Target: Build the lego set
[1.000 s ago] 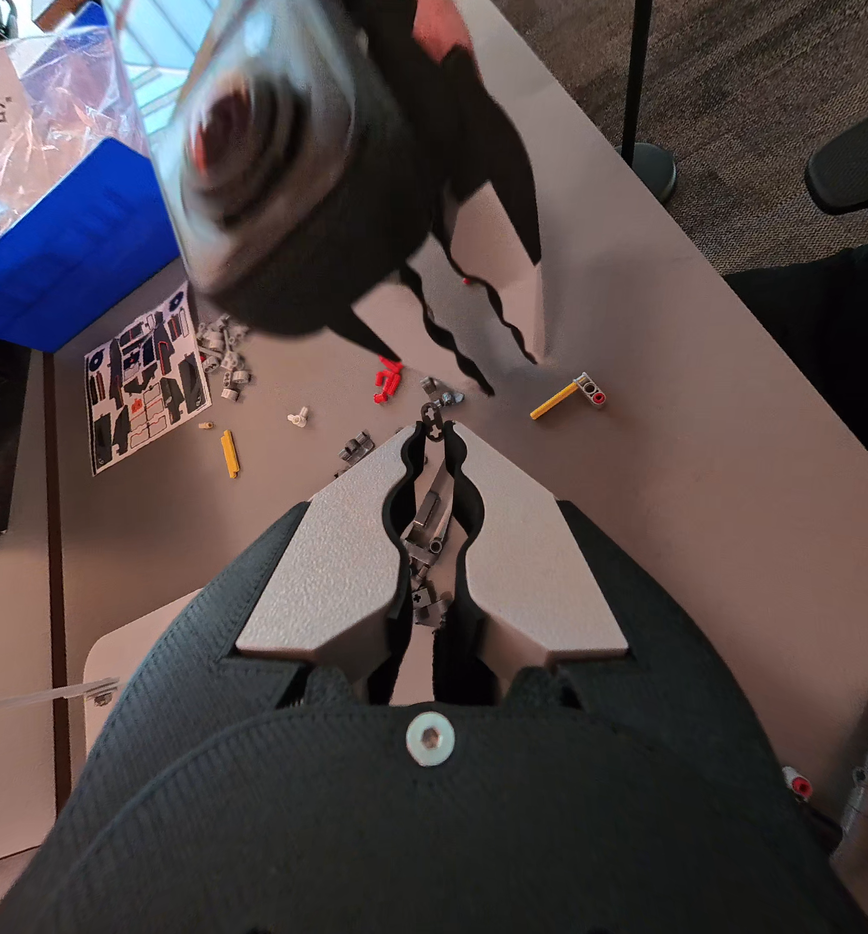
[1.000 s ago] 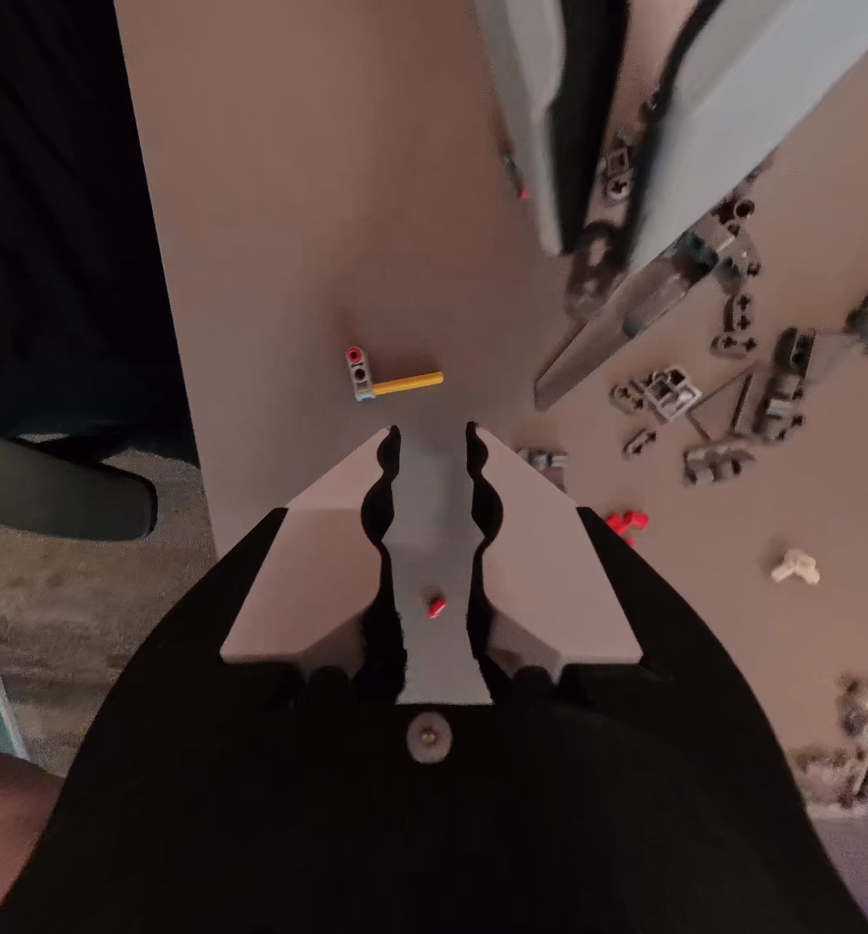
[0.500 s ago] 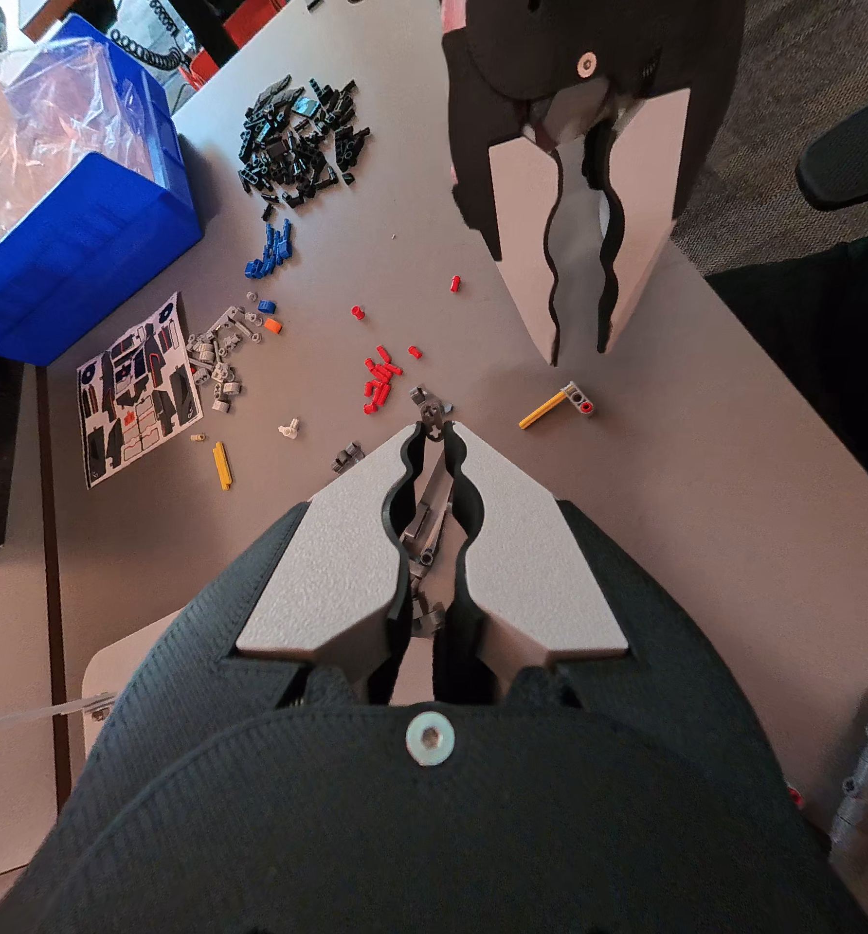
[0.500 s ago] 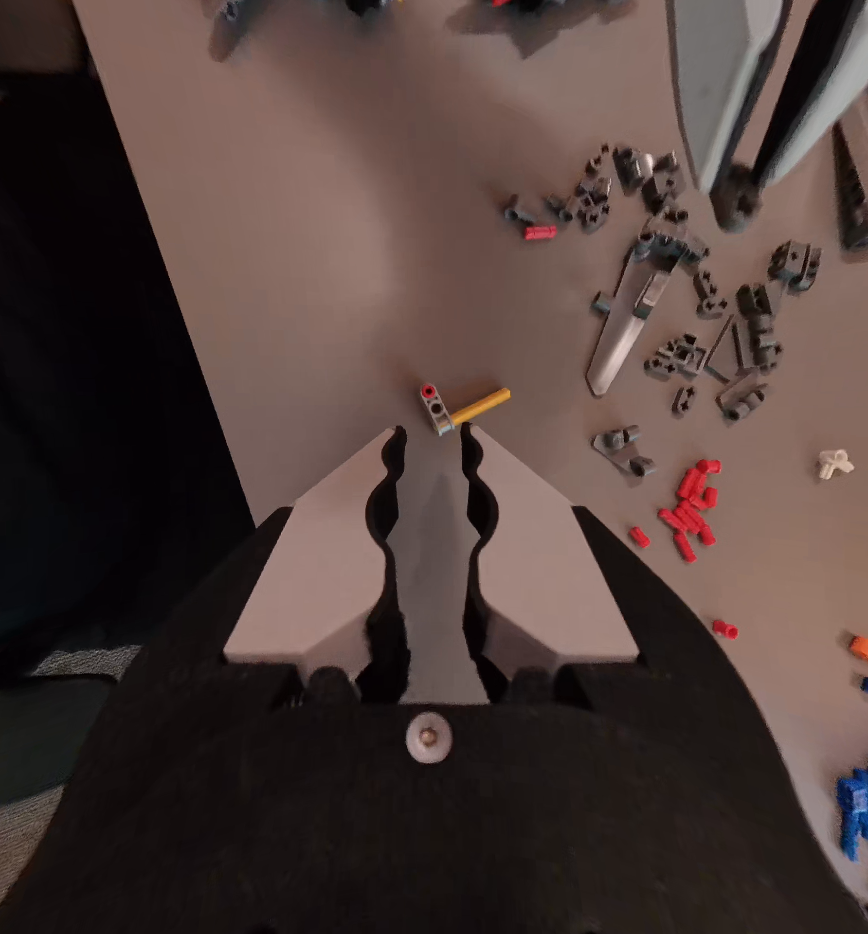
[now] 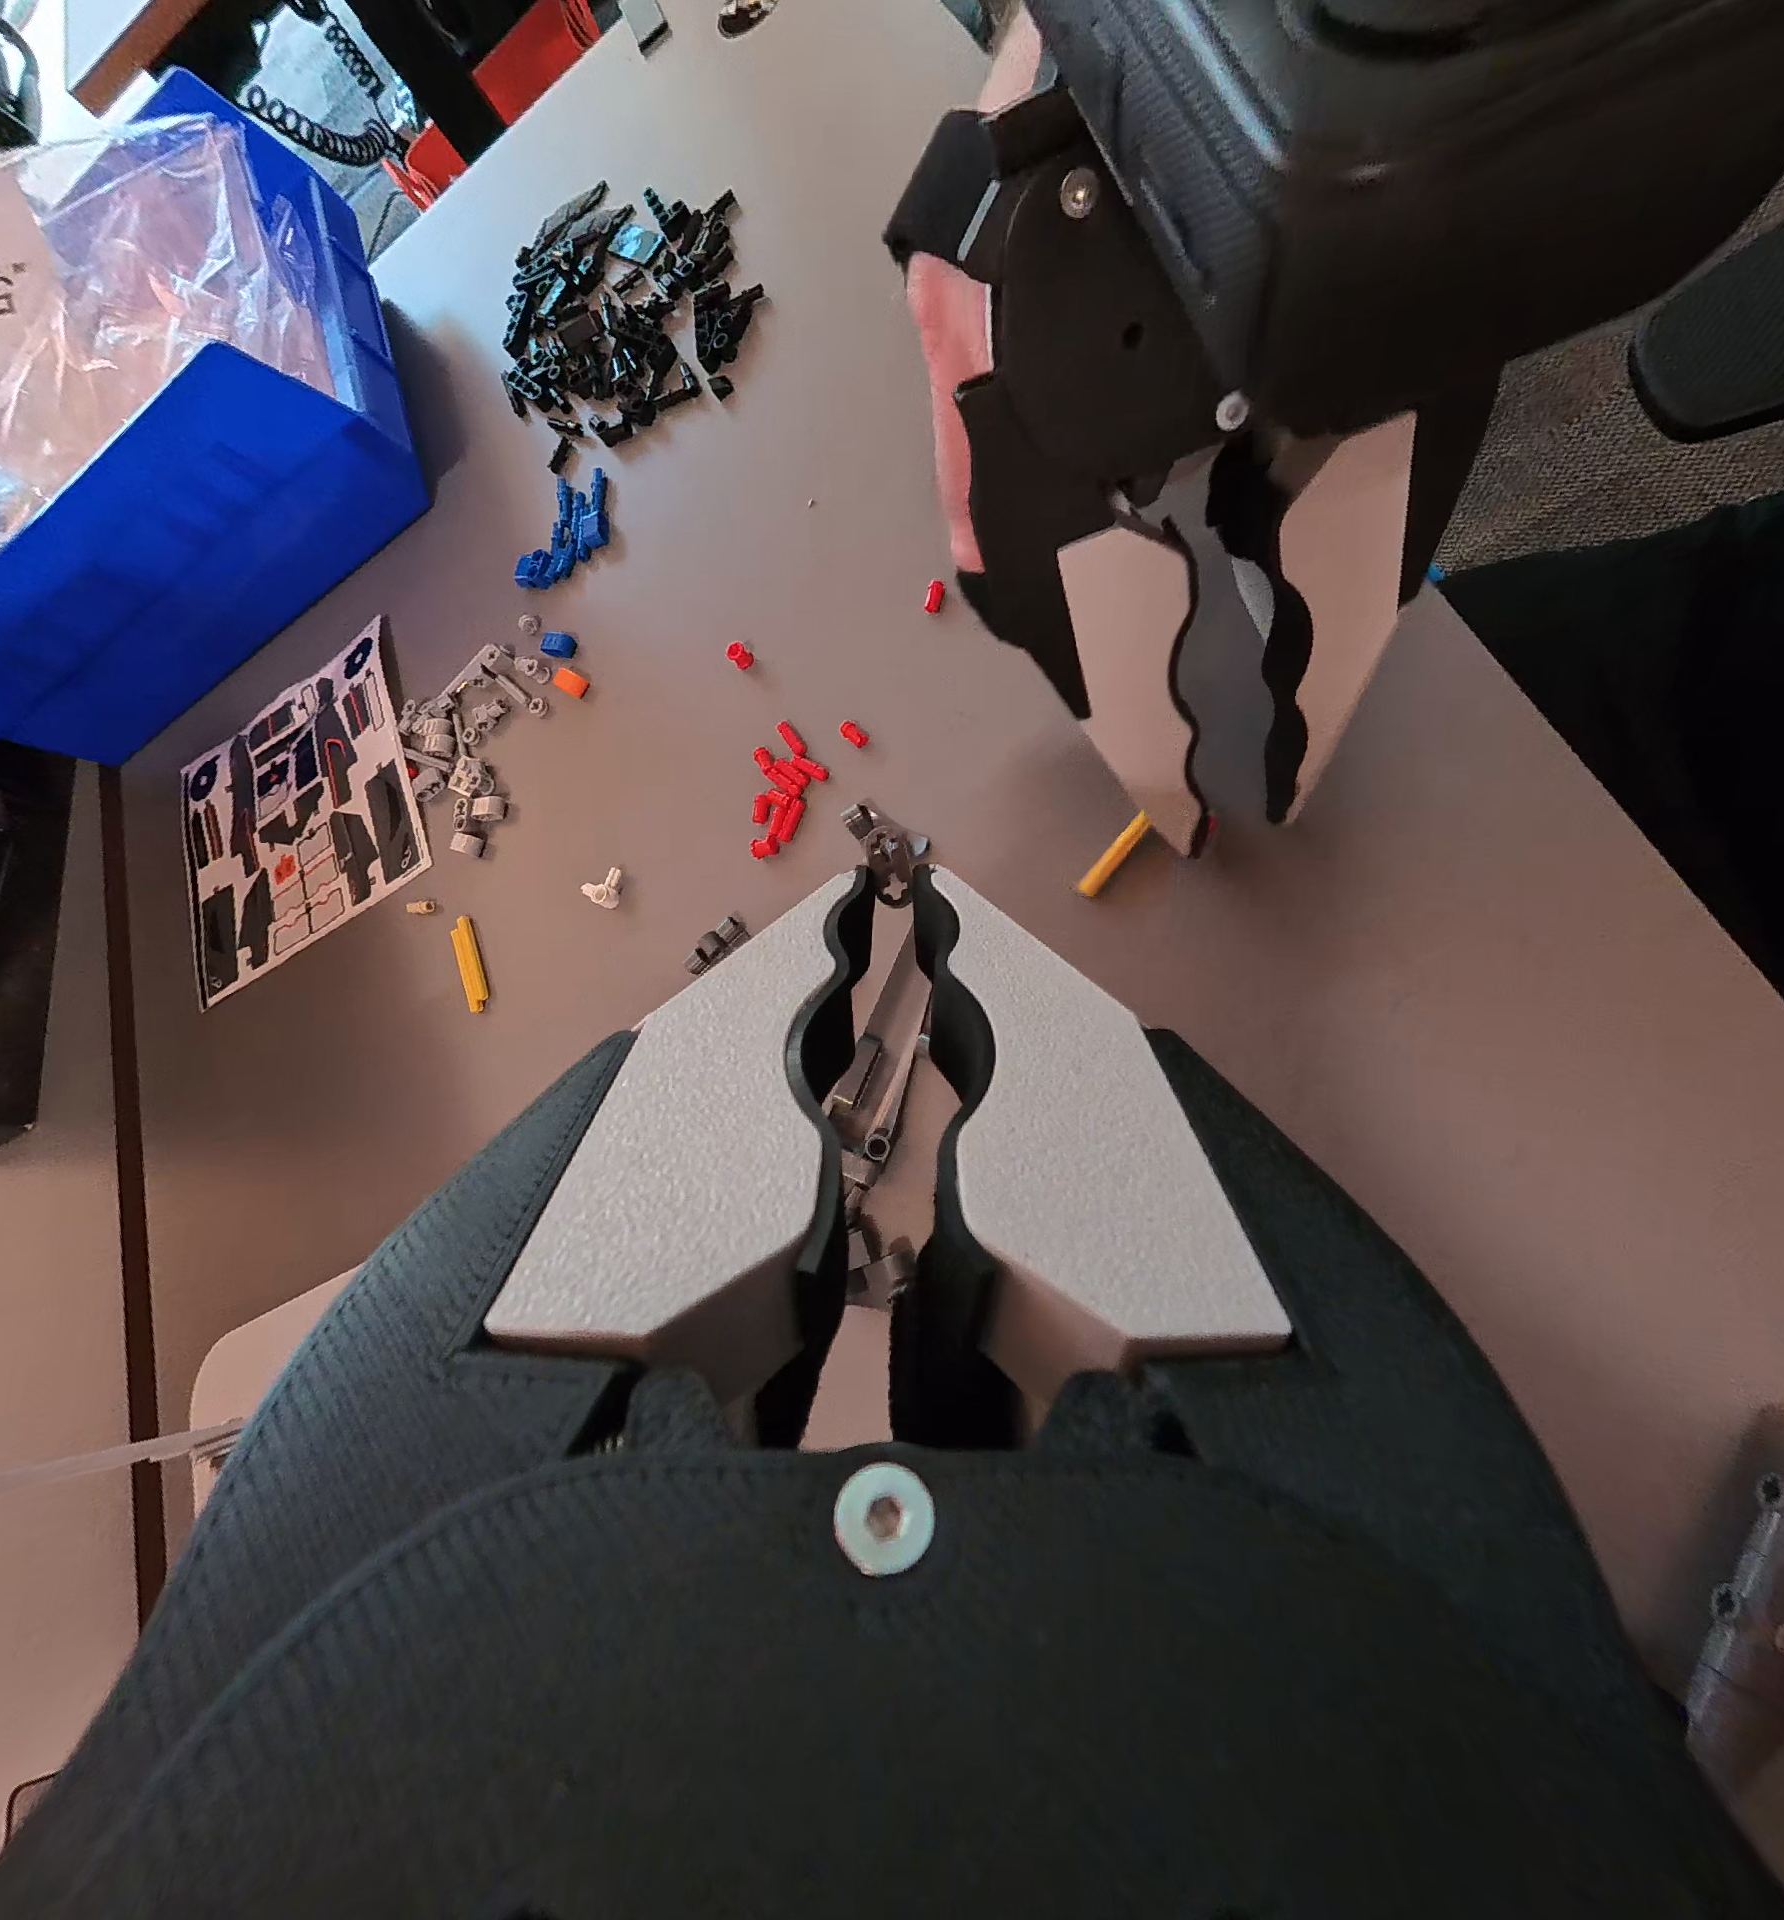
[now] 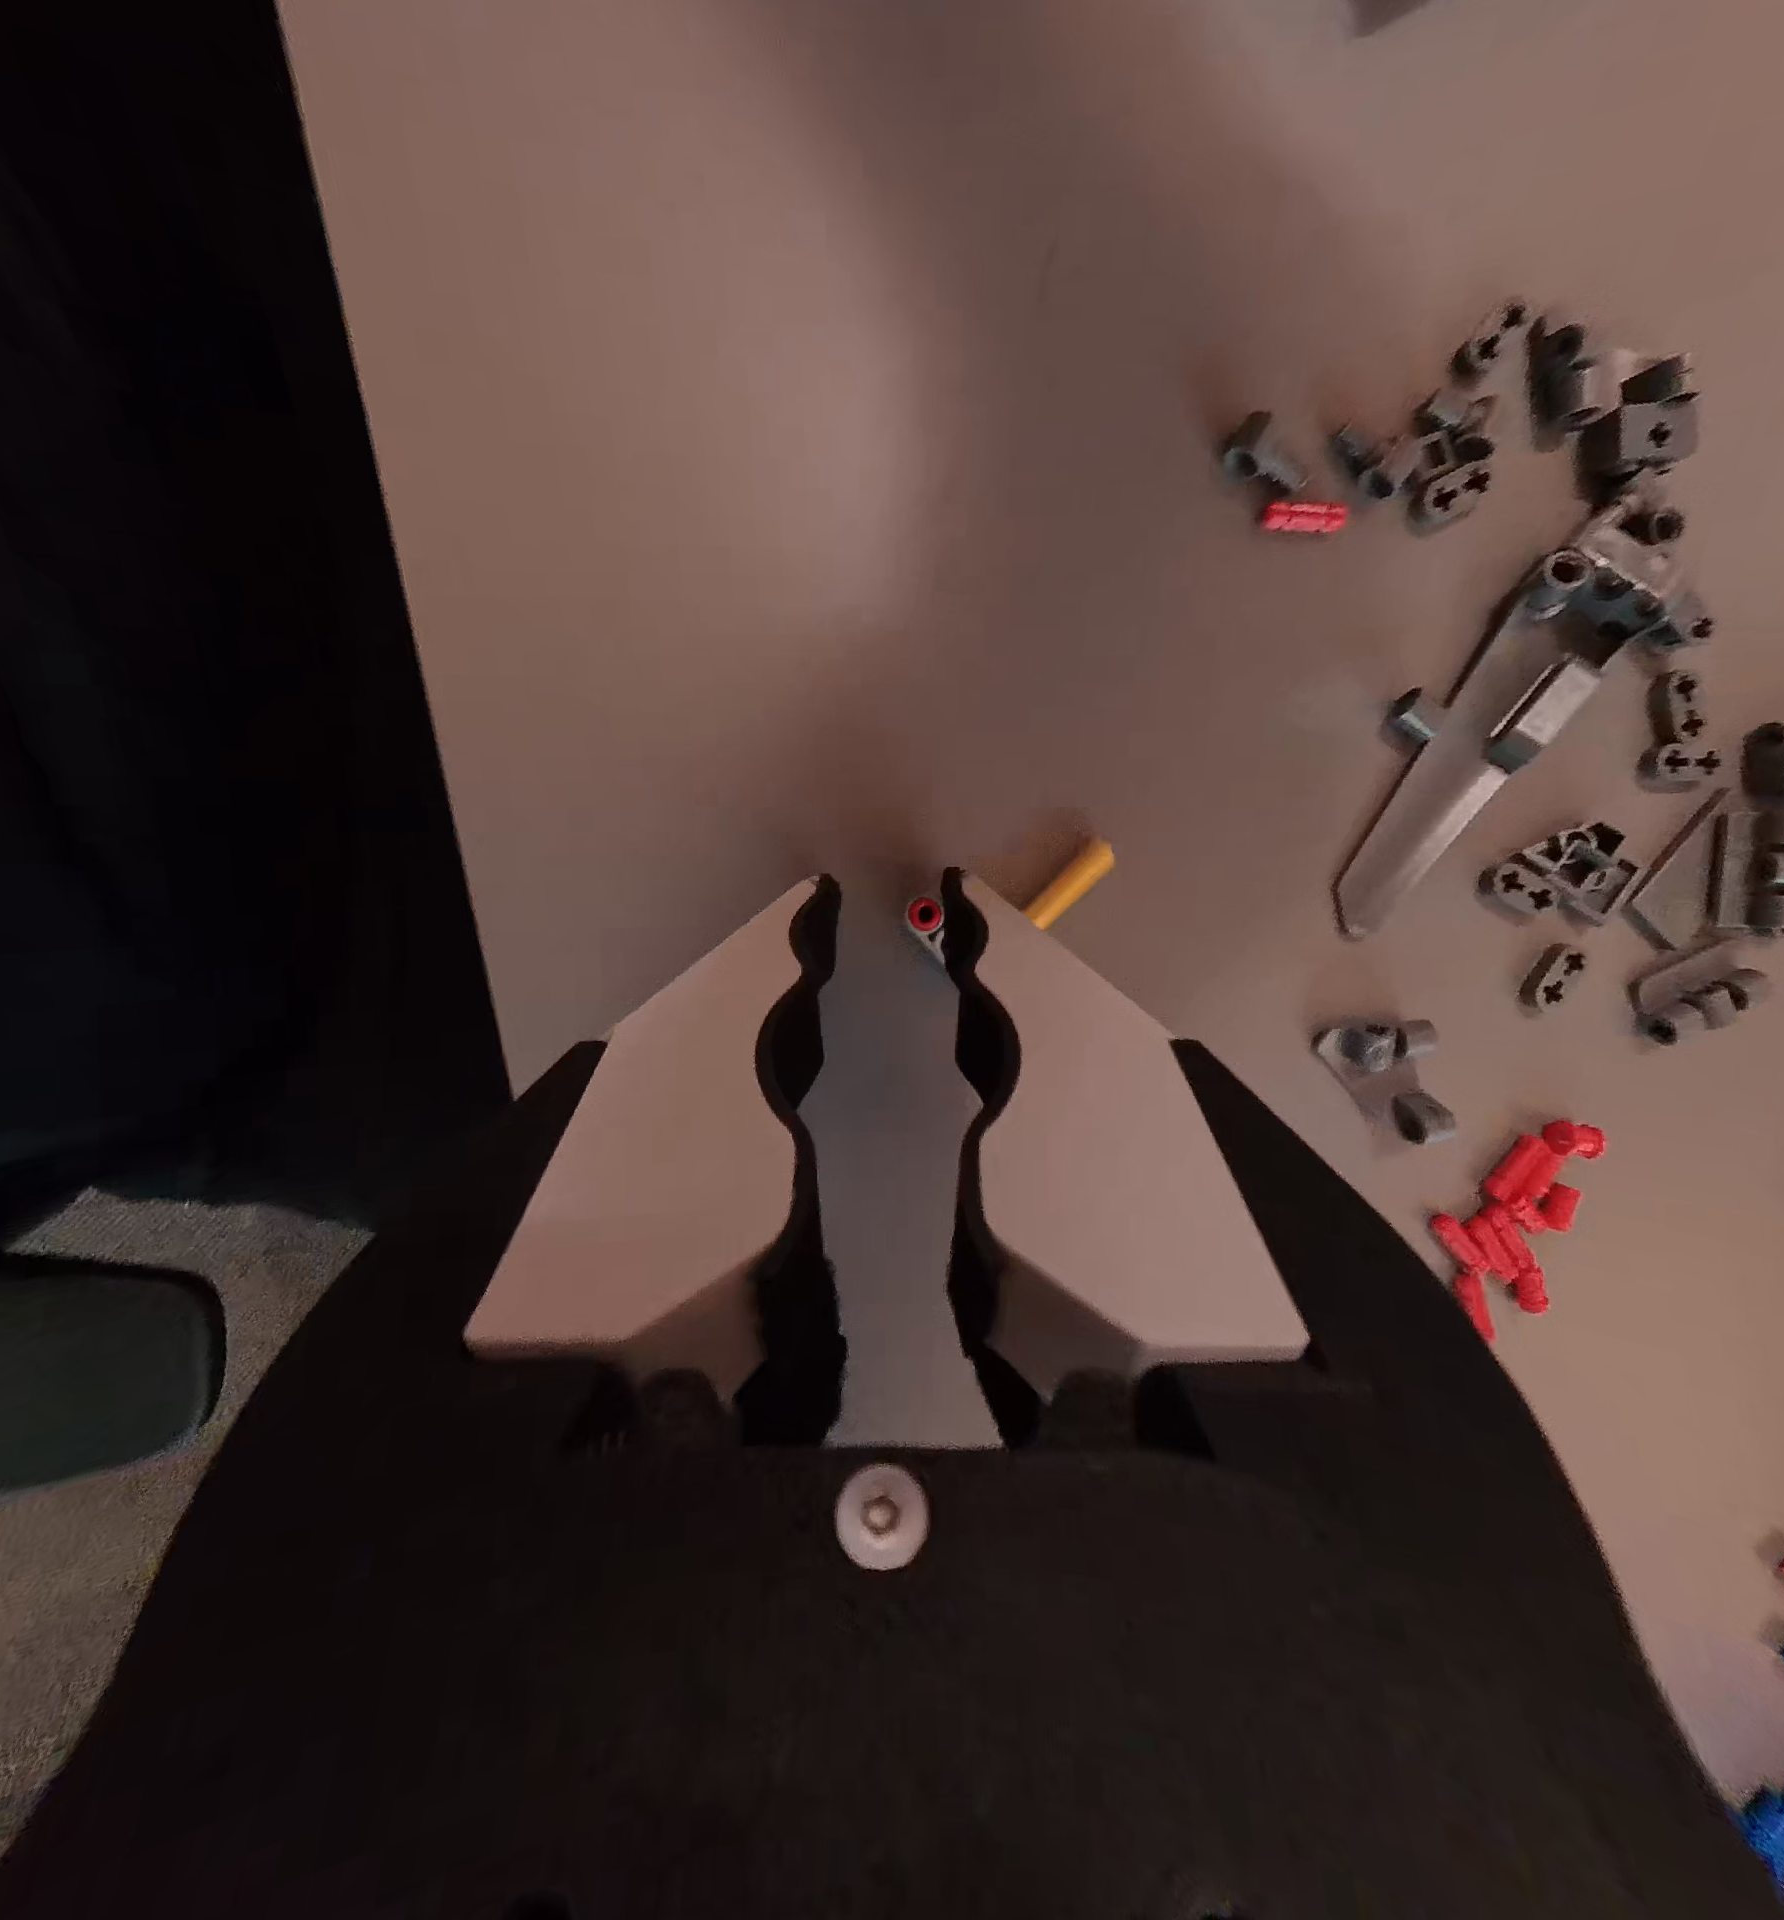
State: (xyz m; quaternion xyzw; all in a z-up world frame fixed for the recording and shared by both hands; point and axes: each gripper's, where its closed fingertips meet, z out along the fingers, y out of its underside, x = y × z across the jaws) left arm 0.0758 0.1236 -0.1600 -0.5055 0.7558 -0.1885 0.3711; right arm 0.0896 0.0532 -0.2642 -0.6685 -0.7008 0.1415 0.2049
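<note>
Left gripper [image 5: 893, 894]: nearly closed, pads clamped on dark grey toy-brick piece [image 5: 885, 858], which sticks out past fingertips above surface [image 5: 1387, 1091].

Right gripper [image 6: 886, 888]: partly open, tips down at surface, holding nothing. Small grey connector with red pin [image 6: 924, 920] lies between fingertips, against right pad; clear gap to left pad. Its yellow rod [image 6: 1070, 883] pokes out just beside right finger. Red pins [image 5: 784, 790] near.

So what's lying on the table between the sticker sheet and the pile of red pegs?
In the left wrist view, a cluster of light grey pieces beside the sticker sheet; then bare table up to the red pegs.
</note>
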